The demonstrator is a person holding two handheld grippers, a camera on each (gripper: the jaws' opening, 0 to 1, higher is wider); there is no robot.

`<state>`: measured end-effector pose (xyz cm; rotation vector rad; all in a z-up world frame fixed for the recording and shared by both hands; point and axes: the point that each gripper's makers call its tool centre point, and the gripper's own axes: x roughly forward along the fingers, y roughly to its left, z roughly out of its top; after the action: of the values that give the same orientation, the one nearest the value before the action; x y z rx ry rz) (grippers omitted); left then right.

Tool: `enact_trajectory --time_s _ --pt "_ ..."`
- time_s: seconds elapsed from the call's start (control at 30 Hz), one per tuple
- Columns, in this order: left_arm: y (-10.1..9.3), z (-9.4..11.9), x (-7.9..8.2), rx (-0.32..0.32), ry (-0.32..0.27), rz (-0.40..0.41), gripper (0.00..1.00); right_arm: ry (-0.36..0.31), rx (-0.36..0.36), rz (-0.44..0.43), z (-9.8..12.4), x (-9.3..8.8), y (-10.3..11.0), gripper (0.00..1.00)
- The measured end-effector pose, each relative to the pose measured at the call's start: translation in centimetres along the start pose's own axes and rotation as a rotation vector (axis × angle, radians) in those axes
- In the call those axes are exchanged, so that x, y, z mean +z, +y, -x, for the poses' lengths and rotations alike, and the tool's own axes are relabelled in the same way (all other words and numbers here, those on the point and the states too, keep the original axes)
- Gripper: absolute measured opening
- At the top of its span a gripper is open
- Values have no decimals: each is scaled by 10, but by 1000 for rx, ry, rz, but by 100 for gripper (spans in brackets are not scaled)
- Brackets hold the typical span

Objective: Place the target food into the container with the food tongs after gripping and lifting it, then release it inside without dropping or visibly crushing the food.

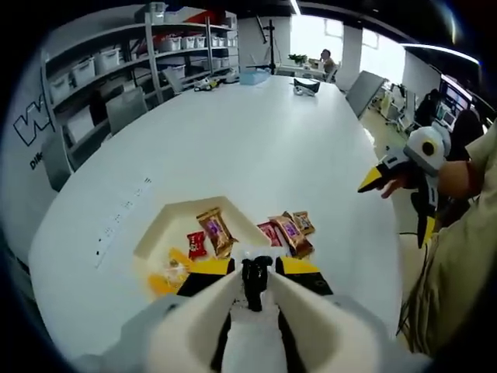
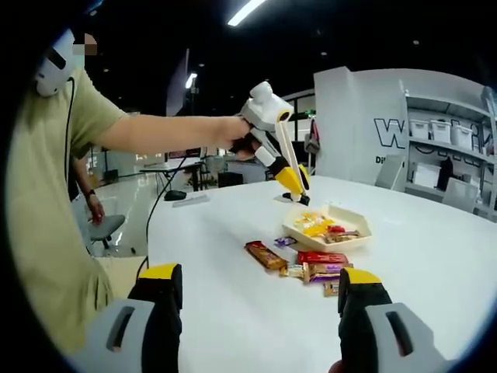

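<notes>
A: Left gripper view first. Your left hand-held gripper point(image 1: 255, 289) hangs above the white desk point(image 1: 256, 148), its jaws drawn close at the tips, and I can't tell if anything's pinched between them. Right under it sits the white tray point(image 1: 165, 225), with a brown snack bar point(image 1: 217, 231), a small red packet point(image 1: 196, 244) and yellow packets point(image 1: 168, 272) inside.

B: And the loose ones?

A: A red bar point(image 1: 271, 233) and a brown-purple bar point(image 1: 292, 234) lie on the desk just beside the tray.

B: Right gripper view?

A: Your right hand-held gripper point(image 2: 256, 299) sits low with its jaws wide apart and nothing between them. The left one point(image 2: 295, 183) hovers over the tray point(image 2: 326, 227), not touching it. An orange-brown bar point(image 2: 265, 255) and a red wrapper point(image 2: 321, 257) lie on the desk point(image 2: 435, 256) near the tray.
</notes>
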<state>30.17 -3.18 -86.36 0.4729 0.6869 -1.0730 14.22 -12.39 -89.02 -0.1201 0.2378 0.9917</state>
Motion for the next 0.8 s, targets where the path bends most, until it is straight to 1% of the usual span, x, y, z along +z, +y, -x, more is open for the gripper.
enact_trajectory --time_s 0.23,0.4,0.7,0.8 --pt "13 -1 3 17 1 0 20 1 -5 -3 1 1 -2 82" --pt "23 -4 9 30 -1 0 20 2 -5 -4 1 0 -2 82" --pt "50 -13 19 62 -4 10 20 6 -3 -4 1 0 -3 82" --pt "55 -16 21 66 -2 12 20 7 -2 -5 1 -1 -3 82"
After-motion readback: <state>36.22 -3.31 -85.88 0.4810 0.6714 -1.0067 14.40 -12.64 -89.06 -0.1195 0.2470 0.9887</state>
